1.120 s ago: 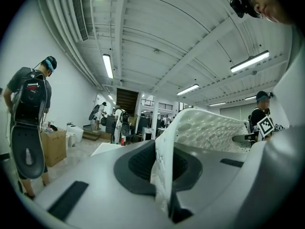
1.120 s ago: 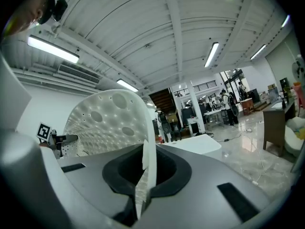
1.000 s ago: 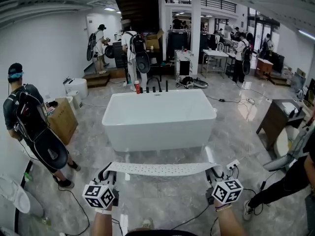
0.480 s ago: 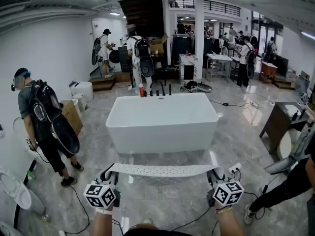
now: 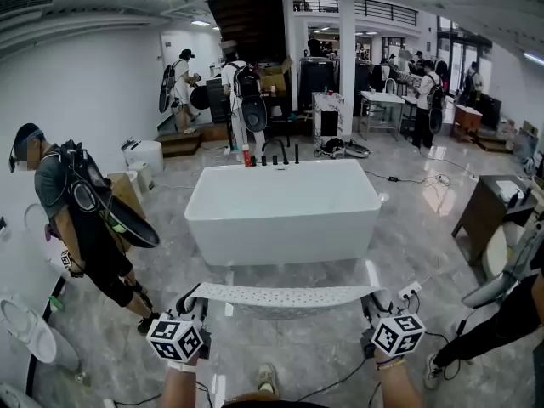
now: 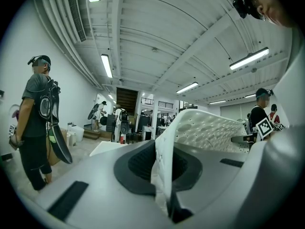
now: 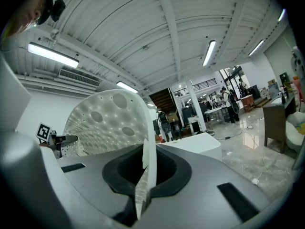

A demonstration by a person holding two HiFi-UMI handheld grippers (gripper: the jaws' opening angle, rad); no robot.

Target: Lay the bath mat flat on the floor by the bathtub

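A white perforated bath mat [image 5: 285,295] hangs stretched out level between my two grippers, above the grey marble floor in front of the white bathtub [image 5: 283,212]. My left gripper [image 5: 189,300] is shut on the mat's left end, and in the left gripper view the mat [image 6: 205,130] runs off to the right from the jaws [image 6: 164,175]. My right gripper [image 5: 376,303] is shut on the right end; in the right gripper view the mat [image 7: 109,123] curves away to the left from the jaws [image 7: 144,175]. The mat's edge is pinched thin between each pair of jaws.
A person with a backpack [image 5: 81,228] stands at the left near a cardboard box [image 5: 126,195]. A toilet [image 5: 25,334] sits at the lower left. At the right are a dark cabinet [image 5: 489,206], a person's leg [image 5: 476,338] and cables [image 5: 416,291] on the floor. More people stand in the background.
The view has crept a little nearer the tub with the mat still held level. The person at the left has walked closer and turned.
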